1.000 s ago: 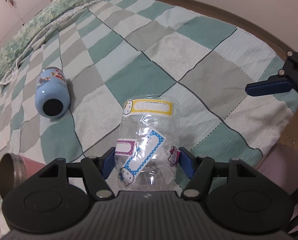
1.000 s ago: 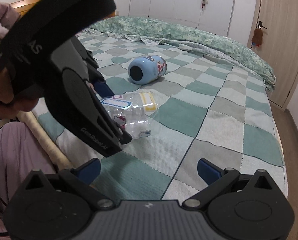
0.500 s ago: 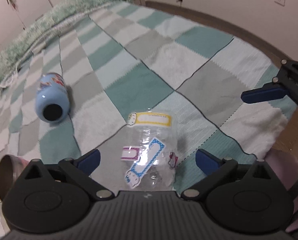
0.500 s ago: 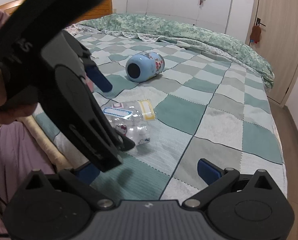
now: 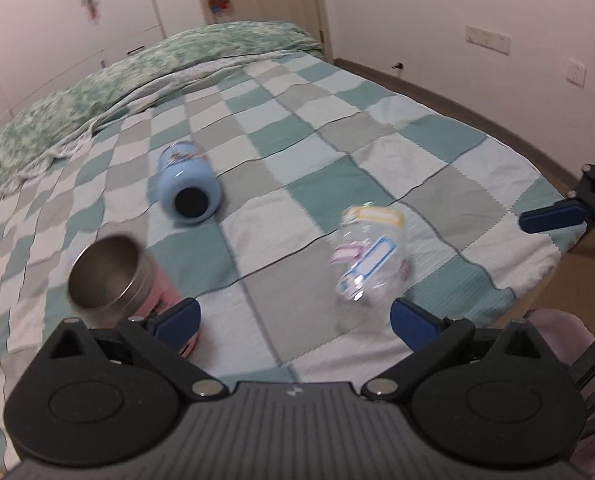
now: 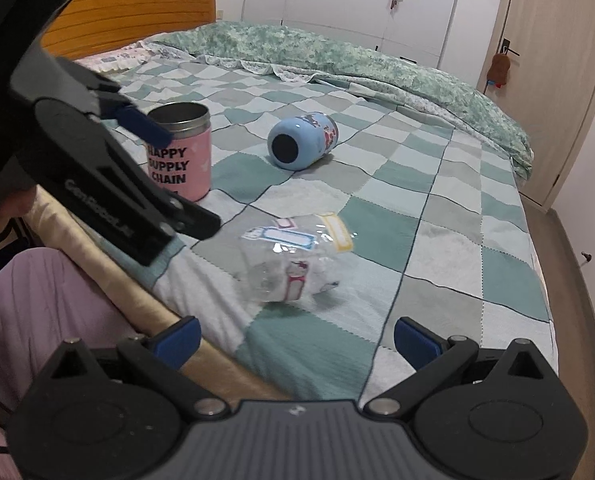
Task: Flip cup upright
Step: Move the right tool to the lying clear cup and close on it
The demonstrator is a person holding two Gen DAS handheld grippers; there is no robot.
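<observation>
A clear plastic cup with stickers (image 5: 367, 258) stands mouth-down on the checked bedspread; it also shows in the right wrist view (image 6: 293, 258). A blue cup (image 5: 187, 184) lies on its side, dark mouth toward me, also in the right wrist view (image 6: 301, 140). A pink steel cup (image 5: 115, 276) stands upright, also in the right wrist view (image 6: 179, 154). My left gripper (image 5: 293, 320) is open and empty, between the pink cup and the clear cup. My right gripper (image 6: 295, 338) is open and empty, short of the clear cup.
The checked bedspread (image 6: 457, 216) covers the bed, with a green quilt (image 6: 337, 52) bunched at its far side. The bed's near edge (image 6: 109, 268) runs under the left gripper. A wooden headboard (image 6: 137, 8) is at the left.
My left gripper opened and let go of the clear cup, then drew back and swung left, bringing the pink cup into view. The right gripper barely moved.
</observation>
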